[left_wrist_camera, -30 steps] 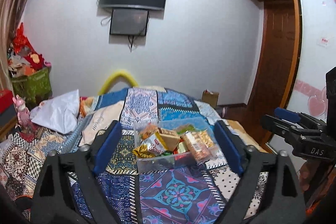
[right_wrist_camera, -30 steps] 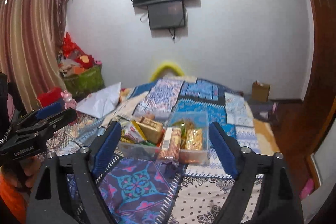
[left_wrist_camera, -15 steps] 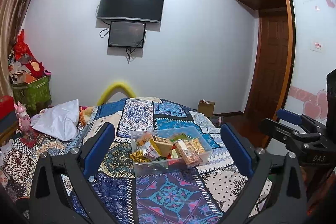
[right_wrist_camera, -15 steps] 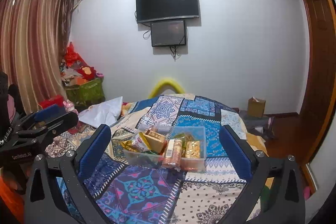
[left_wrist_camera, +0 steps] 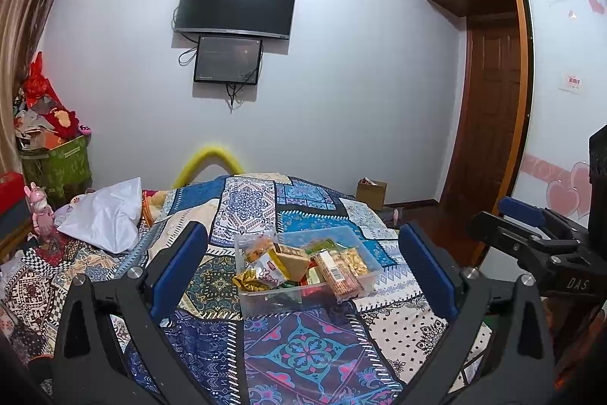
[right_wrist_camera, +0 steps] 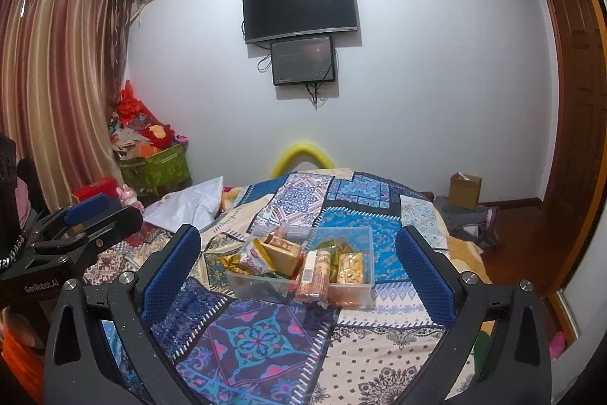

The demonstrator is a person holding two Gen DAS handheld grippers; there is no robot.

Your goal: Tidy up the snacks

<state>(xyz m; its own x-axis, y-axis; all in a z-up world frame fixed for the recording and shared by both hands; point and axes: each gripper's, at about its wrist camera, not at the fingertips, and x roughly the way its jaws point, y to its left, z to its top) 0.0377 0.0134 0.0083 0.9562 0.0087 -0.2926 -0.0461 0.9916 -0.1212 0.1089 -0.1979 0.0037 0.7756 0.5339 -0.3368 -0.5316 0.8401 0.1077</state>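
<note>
A clear plastic bin (left_wrist_camera: 265, 302) (right_wrist_camera: 364, 238) sits on the patchwork bedspread (left_wrist_camera: 303, 348) (right_wrist_camera: 258, 336), holding several snack packets: a tan box (left_wrist_camera: 290, 255) (right_wrist_camera: 284, 249), a long cracker pack (left_wrist_camera: 337, 278) (right_wrist_camera: 313, 276), a gold wrapper (left_wrist_camera: 248, 281) (right_wrist_camera: 231, 262). My left gripper (left_wrist_camera: 303, 276) is open and empty, held back from the bin. My right gripper (right_wrist_camera: 297, 272) is open and empty, also short of the bin. Each gripper shows at the edge of the other's view.
A white bag (left_wrist_camera: 102, 215) and a pink toy (left_wrist_camera: 40, 211) lie on the bed's left. A green basket of clutter (left_wrist_camera: 57, 166) stands by the curtain. A cardboard box (right_wrist_camera: 464, 190) sits on the floor by the wooden door (left_wrist_camera: 489, 116). A TV (left_wrist_camera: 235, 4) hangs on the wall.
Both grippers have pulled back and tilted up; the bin now looks smaller and farther away. Both stay open and empty. The snacks have not moved.
</note>
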